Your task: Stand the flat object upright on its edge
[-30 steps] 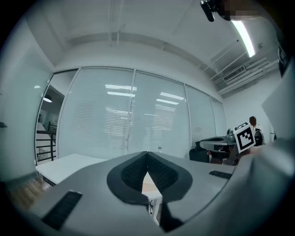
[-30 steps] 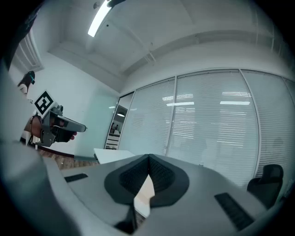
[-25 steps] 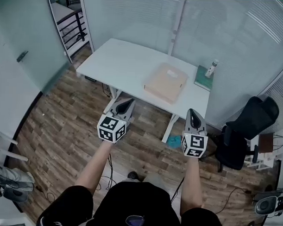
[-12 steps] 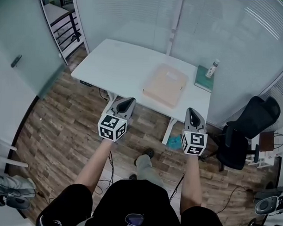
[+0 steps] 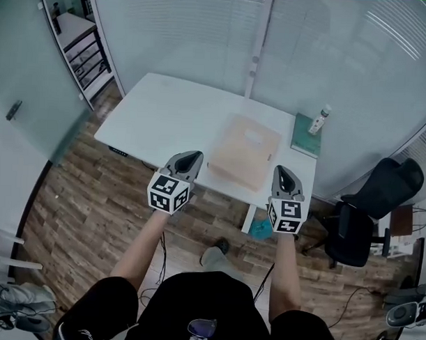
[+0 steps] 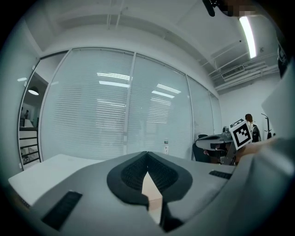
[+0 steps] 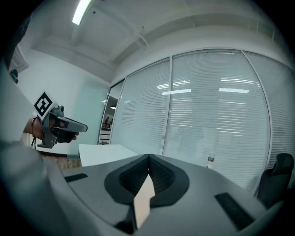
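A flat tan box (image 5: 245,151) lies on its broad face on the white table (image 5: 159,108), toward the right. My left gripper (image 5: 189,158) hovers shut and empty at the table's near edge, just left of the box. My right gripper (image 5: 284,174) is shut and empty too, at the near edge just right of the box. In the left gripper view the jaws (image 6: 147,156) meet, and a sliver of the tan box (image 6: 151,192) shows in the notch below them. The right gripper view shows the same: jaws (image 7: 148,159) together, tan box sliver (image 7: 144,198) beneath.
A green book (image 5: 305,128) and a small bottle (image 5: 318,119) sit at the table's far right corner. A black office chair (image 5: 365,213) stands to the right on the wood floor. Glass walls with blinds close off the far side. Something teal (image 5: 261,230) lies under the table.
The person has walked toward the table. Both grippers moved forward from over the floor to the table's near edge, on either side of the tan box. Both jaws stayed shut.
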The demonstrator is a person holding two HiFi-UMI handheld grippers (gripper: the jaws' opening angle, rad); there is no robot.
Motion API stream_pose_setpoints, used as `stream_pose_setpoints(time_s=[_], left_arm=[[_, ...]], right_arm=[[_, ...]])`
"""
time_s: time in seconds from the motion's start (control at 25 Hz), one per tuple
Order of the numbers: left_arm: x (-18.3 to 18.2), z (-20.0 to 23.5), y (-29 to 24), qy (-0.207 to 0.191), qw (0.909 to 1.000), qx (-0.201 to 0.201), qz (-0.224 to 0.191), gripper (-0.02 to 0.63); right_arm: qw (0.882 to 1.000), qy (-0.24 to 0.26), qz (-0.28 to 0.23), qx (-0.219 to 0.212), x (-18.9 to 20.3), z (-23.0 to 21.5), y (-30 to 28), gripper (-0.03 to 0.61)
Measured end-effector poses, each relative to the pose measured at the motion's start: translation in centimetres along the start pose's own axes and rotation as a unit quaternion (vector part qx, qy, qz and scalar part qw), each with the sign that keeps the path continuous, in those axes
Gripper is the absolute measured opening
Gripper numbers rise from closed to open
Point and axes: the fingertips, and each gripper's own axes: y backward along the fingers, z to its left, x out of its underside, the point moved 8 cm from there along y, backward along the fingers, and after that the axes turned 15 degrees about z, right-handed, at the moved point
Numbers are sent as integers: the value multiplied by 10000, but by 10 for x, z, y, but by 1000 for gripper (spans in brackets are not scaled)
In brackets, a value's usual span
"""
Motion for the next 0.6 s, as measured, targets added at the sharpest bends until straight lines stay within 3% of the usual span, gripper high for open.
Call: stream_pose_setpoints(time_s=[0.6], left_arm=[[-40,50,-128,-176,9988,414,205,21]], right_arm=[[9994,-217,263,89,-17,-50,-102,21]])
